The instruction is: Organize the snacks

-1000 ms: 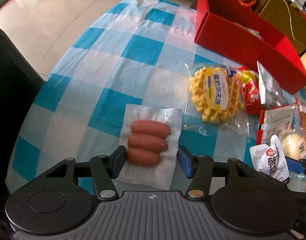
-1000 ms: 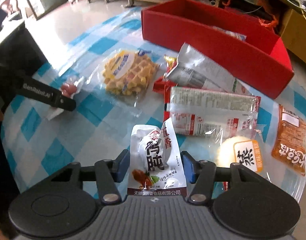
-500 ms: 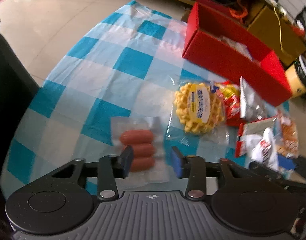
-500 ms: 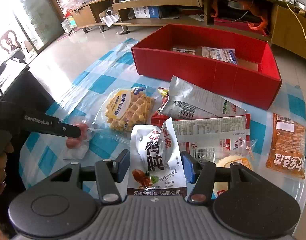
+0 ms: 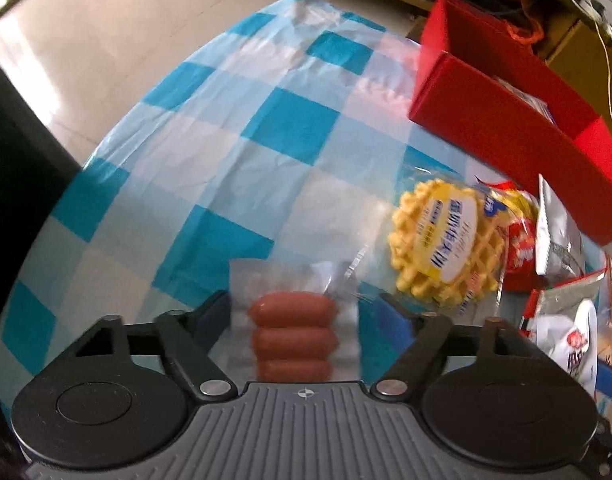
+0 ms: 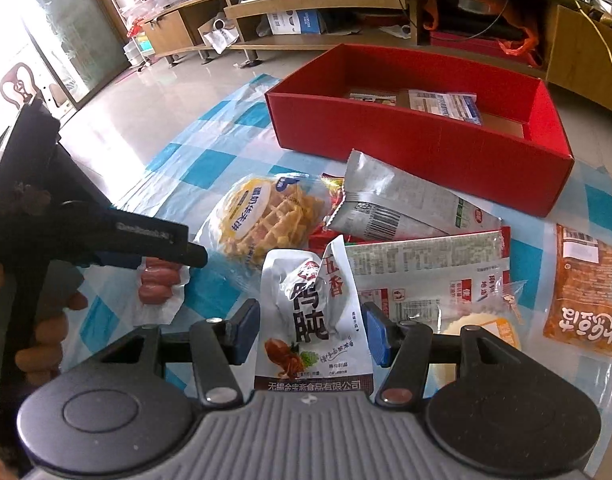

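sausage pack (image 5: pixel 294 332) on the tablecloth (image 5: pixel 226 152) – waffle packet (image 5: pixel 446 248) to its right, box (image 5: pixel 518 136) behind that – duck pouch (image 6: pixel 314 312) in front of the overlapping packets (image 6: pixel 418 240).

Both wrist cameras look steeply down, close over the blue-checked tablecloth (image 5: pixel 290 128); both catch the red cardboard box (image 6: pixel 422 142), slightly blurred at left.

The white pouch (image 6: pixel 312 312) near the camera has big words "五香" and "鸭肫", and along its bottom edge "无锡金宗斋食品有限公司". The orange pack (image 6: pixel 584 292) at the right has large white letters, turned upside down and hard to read. The round yellow label on the waffle pack (image 6: pixel 266 216) is too blurry to read.
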Tool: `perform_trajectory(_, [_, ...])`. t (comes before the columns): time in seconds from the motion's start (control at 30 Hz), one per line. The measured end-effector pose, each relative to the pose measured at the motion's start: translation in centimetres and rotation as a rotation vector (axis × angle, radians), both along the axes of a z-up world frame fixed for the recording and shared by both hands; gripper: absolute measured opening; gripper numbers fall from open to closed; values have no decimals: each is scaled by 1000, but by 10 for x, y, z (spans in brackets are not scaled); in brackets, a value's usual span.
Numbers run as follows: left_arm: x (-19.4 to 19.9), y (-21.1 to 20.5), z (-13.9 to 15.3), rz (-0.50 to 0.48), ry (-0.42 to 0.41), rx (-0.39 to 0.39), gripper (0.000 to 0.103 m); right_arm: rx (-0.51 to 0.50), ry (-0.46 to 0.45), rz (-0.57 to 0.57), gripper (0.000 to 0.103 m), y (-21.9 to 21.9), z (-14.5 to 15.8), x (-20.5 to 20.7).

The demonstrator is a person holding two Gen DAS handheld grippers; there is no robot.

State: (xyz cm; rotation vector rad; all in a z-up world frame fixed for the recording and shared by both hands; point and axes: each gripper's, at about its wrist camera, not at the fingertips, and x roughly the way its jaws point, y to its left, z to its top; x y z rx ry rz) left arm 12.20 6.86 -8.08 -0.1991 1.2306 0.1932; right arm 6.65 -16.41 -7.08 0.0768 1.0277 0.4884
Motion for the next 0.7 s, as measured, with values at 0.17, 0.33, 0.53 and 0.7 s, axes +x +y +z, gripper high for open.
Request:
perform_trajectory(0.17, [-9,-8,2,-41,10,-16,61,12,-13,-21,52,-5,5,1])
perform_trajectory(0.33, [-17,0,11,-26,-8,-46,42,30,-38,-24,52,-4,12,1])
perform_trajectory(0.53, [-19,3,18,-29,-28,-99,63,30,-37,-24,52,-4,13,1])
perform_trajectory(0.7, [-9,-7,0,-14,-11,-80,87,34,-37,-22,52,-5,13,0])
